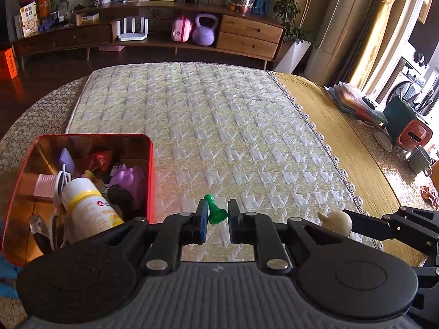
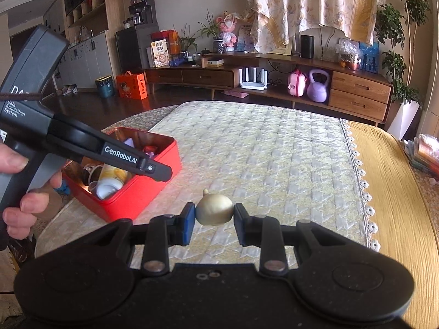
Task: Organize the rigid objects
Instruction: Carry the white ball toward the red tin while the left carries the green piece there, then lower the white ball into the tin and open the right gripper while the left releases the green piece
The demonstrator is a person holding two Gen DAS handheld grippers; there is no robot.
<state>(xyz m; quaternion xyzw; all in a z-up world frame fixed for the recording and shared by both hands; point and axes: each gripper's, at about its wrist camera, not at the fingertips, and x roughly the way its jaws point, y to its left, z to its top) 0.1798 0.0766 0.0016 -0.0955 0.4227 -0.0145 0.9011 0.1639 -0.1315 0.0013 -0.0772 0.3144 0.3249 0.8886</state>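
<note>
Fingers [image 1: 202,213] of the left gripper [image 1: 215,215], blue-padded, were clamped on a small green pawn-shaped piece [image 1: 215,211], tilted with its round head pointing up and away and its flared base toward the camera. The piece was held above the quilted mat [image 1: 219,126] that covered the bench [image 1: 343,126], just right of the red tin box [image 1: 82,137]. The box, open at the top, stood on the mat at the left and contained a white and yellow bottle [image 1: 87,208], a purple toy [image 1: 129,178], a pink ribbed item [image 1: 45,189] and other small articles too jumbled to identify.

Fingers [image 2: 189,219] of the right gripper [image 2: 214,220] were clamped on a cream-coloured rounded figure [image 2: 214,209] with a small knob at its upper left; whether it touched the mat could not be told. In the left wrist view the same figure [image 1: 337,222] appeared at the lower right, beside the left gripper. In the right wrist view the left gripper [image 2: 153,168] reached over the red tin box [image 2: 153,189], gripped by a bare hand [image 2: 24,189]. A wooden sideboard [image 2: 356,93] stood behind the bench
</note>
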